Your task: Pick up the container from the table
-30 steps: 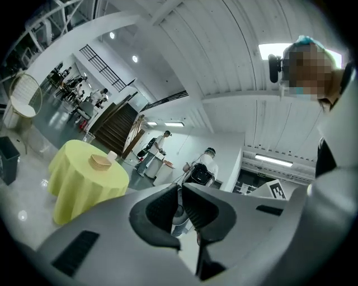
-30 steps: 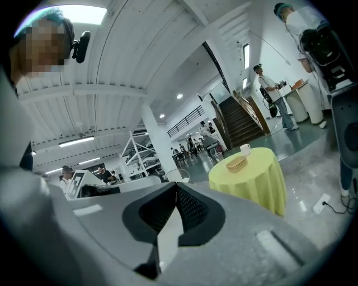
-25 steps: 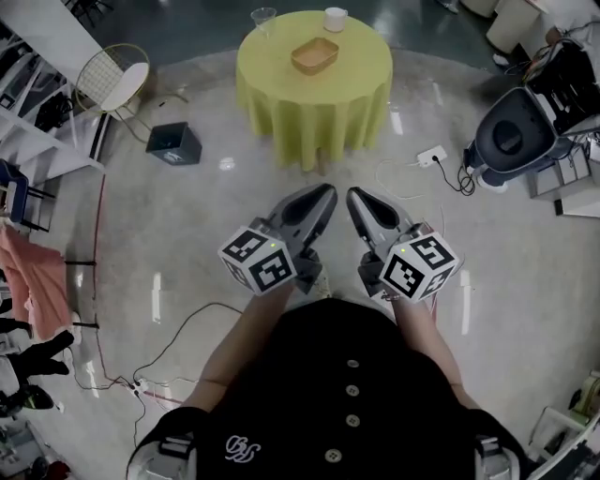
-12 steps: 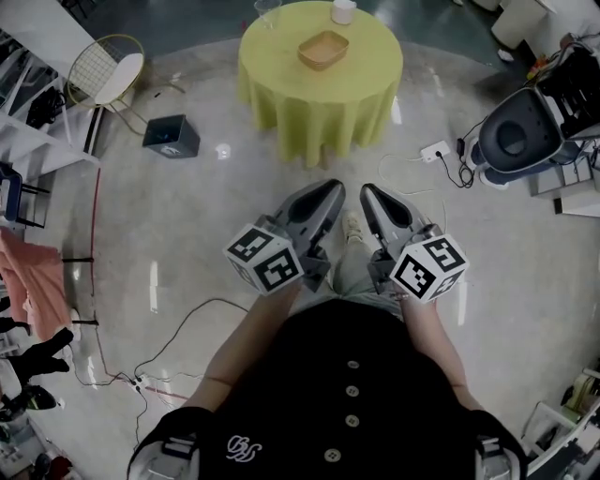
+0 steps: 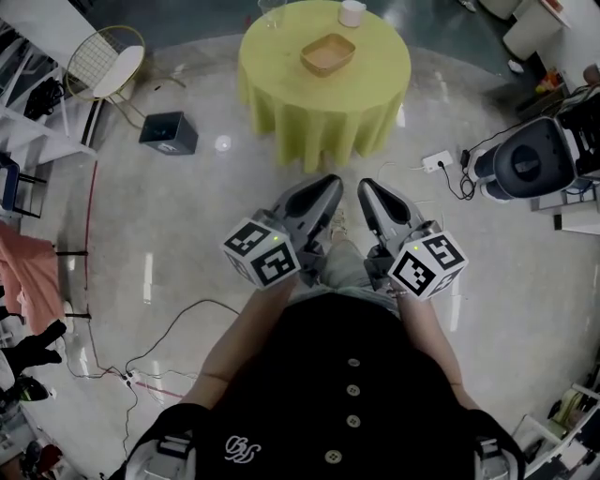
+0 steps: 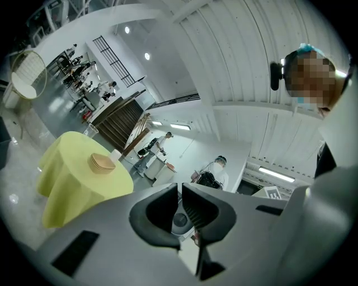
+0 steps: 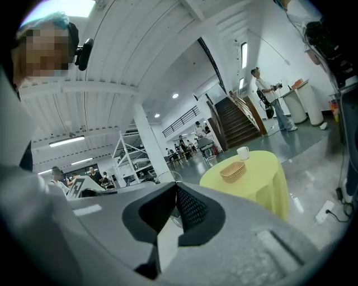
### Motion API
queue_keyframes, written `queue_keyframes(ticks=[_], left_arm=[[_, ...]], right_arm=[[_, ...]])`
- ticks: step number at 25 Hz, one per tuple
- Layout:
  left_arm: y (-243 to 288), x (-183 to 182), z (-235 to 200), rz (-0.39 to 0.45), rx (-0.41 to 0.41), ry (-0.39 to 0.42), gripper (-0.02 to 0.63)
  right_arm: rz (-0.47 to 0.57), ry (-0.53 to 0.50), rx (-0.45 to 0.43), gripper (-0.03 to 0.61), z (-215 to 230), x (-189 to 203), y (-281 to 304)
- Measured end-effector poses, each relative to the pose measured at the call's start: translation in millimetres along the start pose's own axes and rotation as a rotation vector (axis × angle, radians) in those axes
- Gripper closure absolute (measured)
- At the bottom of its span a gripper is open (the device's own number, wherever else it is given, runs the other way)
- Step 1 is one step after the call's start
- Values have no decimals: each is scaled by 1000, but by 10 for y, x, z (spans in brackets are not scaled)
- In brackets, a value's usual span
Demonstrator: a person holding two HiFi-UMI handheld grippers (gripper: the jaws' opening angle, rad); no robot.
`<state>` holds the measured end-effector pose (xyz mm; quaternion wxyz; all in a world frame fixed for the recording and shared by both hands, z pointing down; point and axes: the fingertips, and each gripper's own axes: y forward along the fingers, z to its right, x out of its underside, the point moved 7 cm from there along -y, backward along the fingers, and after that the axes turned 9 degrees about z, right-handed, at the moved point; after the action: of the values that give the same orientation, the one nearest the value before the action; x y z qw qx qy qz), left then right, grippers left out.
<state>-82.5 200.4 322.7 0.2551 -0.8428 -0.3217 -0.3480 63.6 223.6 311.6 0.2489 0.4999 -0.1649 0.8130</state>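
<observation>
A shallow tan container lies on a round table under a yellow-green cloth, far ahead of me. It shows too in the left gripper view and the right gripper view. A white cup and a clear glass stand at the table's far edge. My left gripper and right gripper are held side by side near my body, well short of the table, both shut and empty.
A black box sits on the floor left of the table, with a wire chair beyond it. Cables and a power strip lie on the floor. A dark round machine stands at the right. People stand in the background.
The table and container have drawn nearer and shifted slightly right in the head view as I walk toward them. Both grippers stay shut, side by side.
</observation>
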Motion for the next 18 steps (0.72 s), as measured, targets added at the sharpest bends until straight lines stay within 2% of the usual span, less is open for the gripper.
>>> queue_keyframes(ticks=[11, 18], left_arm=[[917, -96, -653, -18, -41, 8, 583], [1599, -281, -1023, -13, -69, 60, 583]], right_arm=[[-21, 17, -41, 575, 864, -294, 770], [-45, 20, -94, 575, 1404, -604, 1325]])
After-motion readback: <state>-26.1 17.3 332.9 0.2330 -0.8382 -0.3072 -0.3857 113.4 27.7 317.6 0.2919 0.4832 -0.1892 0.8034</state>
